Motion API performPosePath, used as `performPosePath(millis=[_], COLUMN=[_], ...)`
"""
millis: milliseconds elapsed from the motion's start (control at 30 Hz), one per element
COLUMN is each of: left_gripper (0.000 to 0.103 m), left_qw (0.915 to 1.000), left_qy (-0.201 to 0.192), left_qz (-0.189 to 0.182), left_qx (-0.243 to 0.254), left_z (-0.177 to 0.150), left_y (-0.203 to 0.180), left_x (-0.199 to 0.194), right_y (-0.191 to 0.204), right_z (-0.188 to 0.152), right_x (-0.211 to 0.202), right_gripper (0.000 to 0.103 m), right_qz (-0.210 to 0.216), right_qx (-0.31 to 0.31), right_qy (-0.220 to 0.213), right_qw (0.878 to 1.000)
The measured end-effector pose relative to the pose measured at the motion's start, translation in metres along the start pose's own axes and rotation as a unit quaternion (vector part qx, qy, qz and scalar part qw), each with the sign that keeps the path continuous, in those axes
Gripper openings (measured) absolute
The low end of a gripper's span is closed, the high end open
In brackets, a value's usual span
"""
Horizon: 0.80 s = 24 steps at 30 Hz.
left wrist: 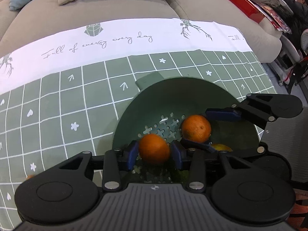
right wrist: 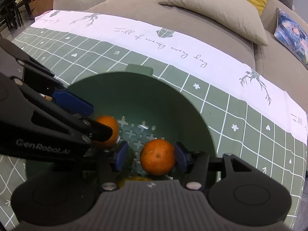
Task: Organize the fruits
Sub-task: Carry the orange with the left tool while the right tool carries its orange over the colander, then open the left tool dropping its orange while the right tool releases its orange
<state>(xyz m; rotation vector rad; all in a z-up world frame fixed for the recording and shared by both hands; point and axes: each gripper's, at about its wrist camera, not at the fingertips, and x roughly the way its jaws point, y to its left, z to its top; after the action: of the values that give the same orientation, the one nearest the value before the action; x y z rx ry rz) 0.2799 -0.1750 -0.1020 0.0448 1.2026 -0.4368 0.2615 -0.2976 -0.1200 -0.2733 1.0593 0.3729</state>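
A green colander bowl with cross-shaped holes stands on the table; it also shows in the right wrist view. My left gripper is over the bowl with an orange between its blue pads; the pads sit slightly apart from the fruit. My right gripper is also over the bowl with a second orange between its pads, the left pad standing clear of it. Each gripper shows in the other's view: the right gripper, the left gripper. A yellowish fruit lies in the bowl.
A green checked tablecloth with a white printed border covers the table. A beige sofa with cushions stands behind it. A small orange thing lies at the table's left edge.
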Motion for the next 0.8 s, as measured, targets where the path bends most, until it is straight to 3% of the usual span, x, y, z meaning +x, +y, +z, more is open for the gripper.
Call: performPosePath(millis=[367,800], left_gripper=[0.047,0.048], left_qw=[0.9988,0.9938], left_qy=[-0.045,-0.108], left_qz=[-0.006,0.020], left_qx=[0.018,0.016], left_z=[-0.014,-0.069], left_y=[-0.002,0.022], left_x=[-0.052,-0.117], right_y=[0.022,0.086], right_z=[0.006,-0.004], right_x=[-0.037,-0.089], right_gripper=[0.067,0.080], right_qz=[-0.013,0.007], right_qx=[0.006,0.021], right_qy=[-0.015,-0.048], right_qw=[1.000,0.999])
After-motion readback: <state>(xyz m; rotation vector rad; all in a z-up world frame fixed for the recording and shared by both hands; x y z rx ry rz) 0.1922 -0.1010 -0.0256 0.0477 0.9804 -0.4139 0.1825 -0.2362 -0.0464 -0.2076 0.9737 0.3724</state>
